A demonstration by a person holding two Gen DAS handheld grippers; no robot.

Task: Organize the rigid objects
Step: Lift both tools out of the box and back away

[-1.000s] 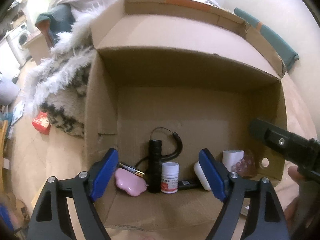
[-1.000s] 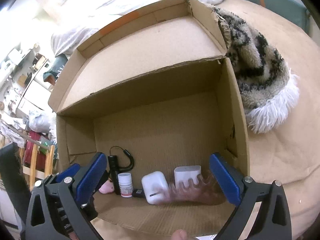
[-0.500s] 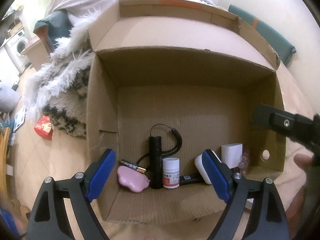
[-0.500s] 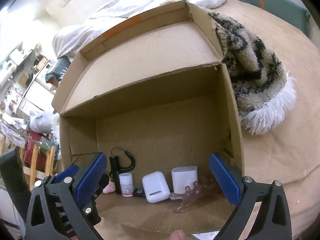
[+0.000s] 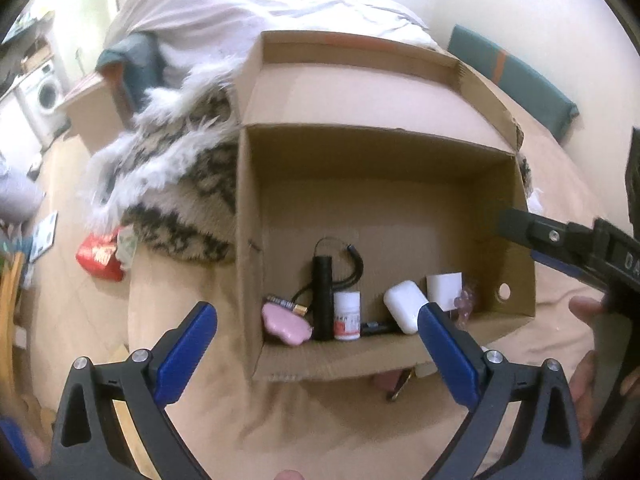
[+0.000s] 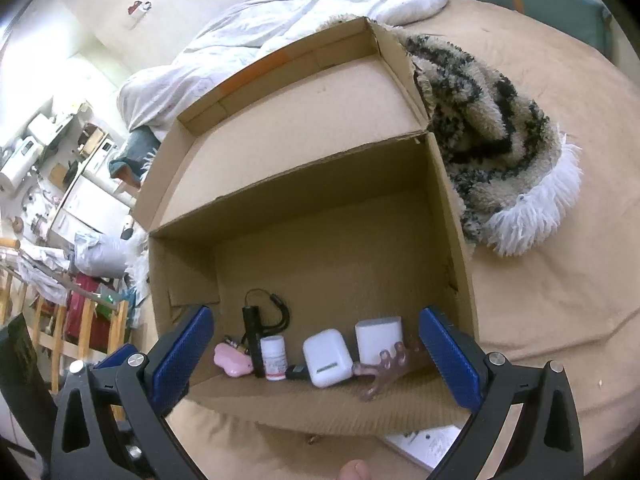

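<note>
Comb (image 6: 385,369) half behind charger (image 6: 378,340).

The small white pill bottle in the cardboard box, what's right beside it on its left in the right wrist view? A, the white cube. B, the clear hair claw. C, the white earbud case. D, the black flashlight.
D: the white pill bottle stands against the upright black flashlight; the earbud case lies on its other side.

"DA" on the right tool (image 5: 592,256).
</note>
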